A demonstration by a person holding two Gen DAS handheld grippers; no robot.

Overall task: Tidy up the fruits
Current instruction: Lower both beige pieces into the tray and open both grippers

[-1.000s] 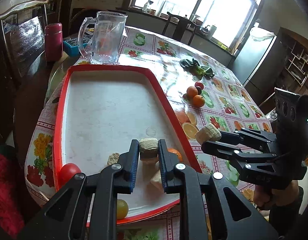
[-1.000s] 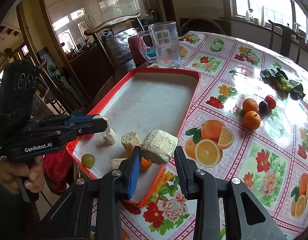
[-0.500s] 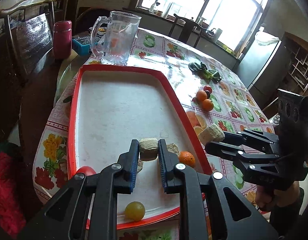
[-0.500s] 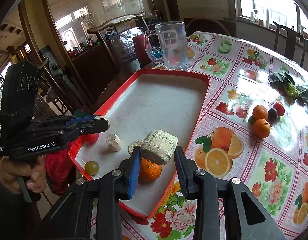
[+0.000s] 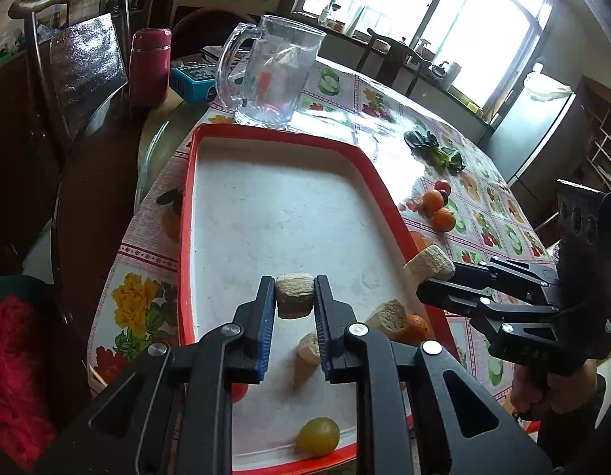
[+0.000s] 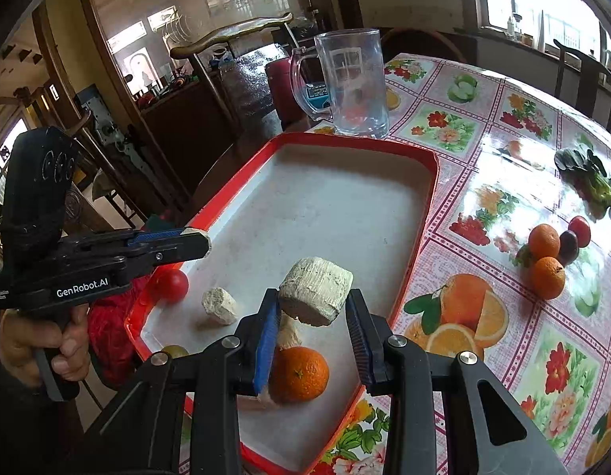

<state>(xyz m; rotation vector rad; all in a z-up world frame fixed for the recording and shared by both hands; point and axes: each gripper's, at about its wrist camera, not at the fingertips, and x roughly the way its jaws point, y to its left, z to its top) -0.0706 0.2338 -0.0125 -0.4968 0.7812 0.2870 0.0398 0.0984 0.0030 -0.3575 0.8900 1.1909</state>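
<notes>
The left gripper (image 5: 294,303) is closed narrowly, its blue ribbed pads pressed on either side of a small pale rough-textured cylindrical chunk (image 5: 294,294), held above the white floor of the red-rimmed rectangular plastic tray (image 5: 388,202). Just below its fingertips lies another beige chunk (image 5: 308,349); to its right sit a third cut chunk (image 5: 390,314) and a small dimpled orange mandarin (image 5: 415,327), touching. A round yellow-green grape-like fruit (image 5: 318,436) rests near the tray's near rim.

The right gripper (image 6: 312,318) stands wider, clamping a larger pale fibrous cylinder (image 6: 316,295) tilted between its pads, raised over the tray's near right side. The mandarin (image 6: 300,374) lies just beneath it. To its left are a small beige chunk (image 6: 219,304) and a glossy red tomato (image 6: 172,285). Well to its right, on the glossy floral oilcloth, two oranges (image 6: 546,260) cluster with a dark plum (image 6: 568,244) and red fruit (image 6: 580,230). A clear glass mug (image 6: 351,83) stands beyond the tray.
</notes>
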